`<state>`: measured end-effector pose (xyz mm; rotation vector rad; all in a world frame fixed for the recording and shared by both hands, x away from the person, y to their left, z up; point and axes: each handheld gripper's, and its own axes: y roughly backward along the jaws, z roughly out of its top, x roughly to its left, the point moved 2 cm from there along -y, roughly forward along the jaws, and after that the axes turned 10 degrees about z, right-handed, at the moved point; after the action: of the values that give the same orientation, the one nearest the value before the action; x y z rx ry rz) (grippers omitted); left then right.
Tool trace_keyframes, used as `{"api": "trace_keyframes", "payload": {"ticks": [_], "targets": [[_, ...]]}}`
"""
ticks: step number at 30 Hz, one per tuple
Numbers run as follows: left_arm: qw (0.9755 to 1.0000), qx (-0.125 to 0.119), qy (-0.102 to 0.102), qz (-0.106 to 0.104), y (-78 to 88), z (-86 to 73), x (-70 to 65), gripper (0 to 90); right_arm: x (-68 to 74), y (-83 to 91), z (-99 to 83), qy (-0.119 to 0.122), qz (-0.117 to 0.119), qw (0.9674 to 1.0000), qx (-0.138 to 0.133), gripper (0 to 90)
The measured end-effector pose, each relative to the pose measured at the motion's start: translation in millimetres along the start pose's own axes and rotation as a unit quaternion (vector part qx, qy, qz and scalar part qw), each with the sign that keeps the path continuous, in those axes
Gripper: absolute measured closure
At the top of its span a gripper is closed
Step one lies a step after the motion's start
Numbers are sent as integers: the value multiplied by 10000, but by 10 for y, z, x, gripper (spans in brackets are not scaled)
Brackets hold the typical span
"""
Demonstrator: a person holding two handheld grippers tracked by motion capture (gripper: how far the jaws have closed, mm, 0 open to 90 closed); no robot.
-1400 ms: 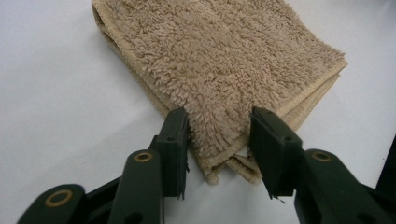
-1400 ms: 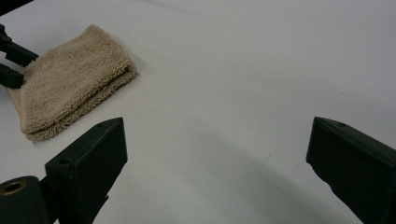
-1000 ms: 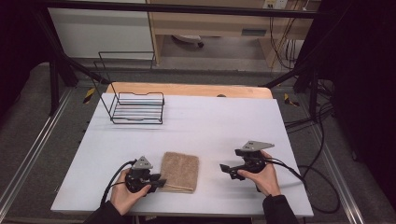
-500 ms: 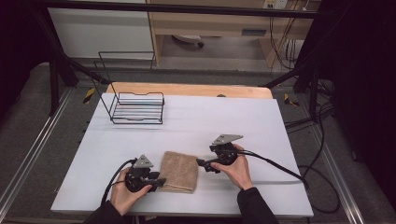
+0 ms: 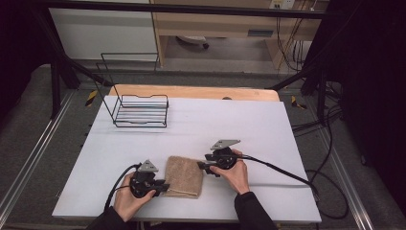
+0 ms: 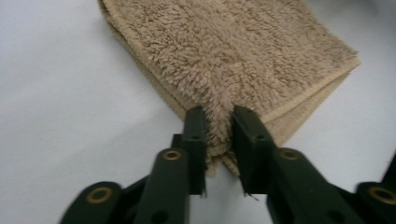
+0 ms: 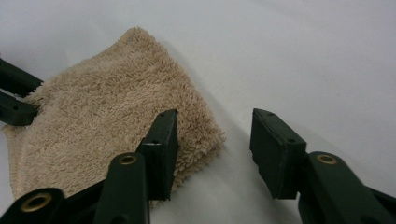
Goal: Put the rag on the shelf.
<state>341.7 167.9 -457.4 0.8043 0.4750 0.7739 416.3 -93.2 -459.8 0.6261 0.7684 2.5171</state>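
White rectangular tabletop; black wire rack stands near its far left corner, well apart from the work.

Folded tan terry towel lies flat near the front edge, a little left of centre, between the two hands.

Left gripper: jaws clenched on the towel's near-left corner, pile bunched between the pads; they have just been closing further. Right gripper: jaws apart, one over the towel's right corner, the other on bare table beyond it; they have just been closing, but the pads do not yet press cloth.

Risks, as judged:
- Right jaws straddle the very edge of the corner. Closing here may catch only the top layer, or loose pile, and the fold opens when lifted.
- Outer jaw may scrape the tabletop and push the corner away instead of pinching it.
- Left grip holds a thick bunch near the hem; an uneven pull by either hand could drag the towel askew or slip it free.
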Motion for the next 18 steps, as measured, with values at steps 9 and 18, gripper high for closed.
{"api": "trace_keyframes", "payload": {"ticks": [9, 18], "targets": [[10000, 44, -29, -6, -5, 23, -3, 792, -32, -75, -5, -387, 210, 9989, 136, 661], [10000, -5, -82, -16, -10, 8, 2, 779, -30, -120, -22, -493, 304, 9983, 98, 802]]}}
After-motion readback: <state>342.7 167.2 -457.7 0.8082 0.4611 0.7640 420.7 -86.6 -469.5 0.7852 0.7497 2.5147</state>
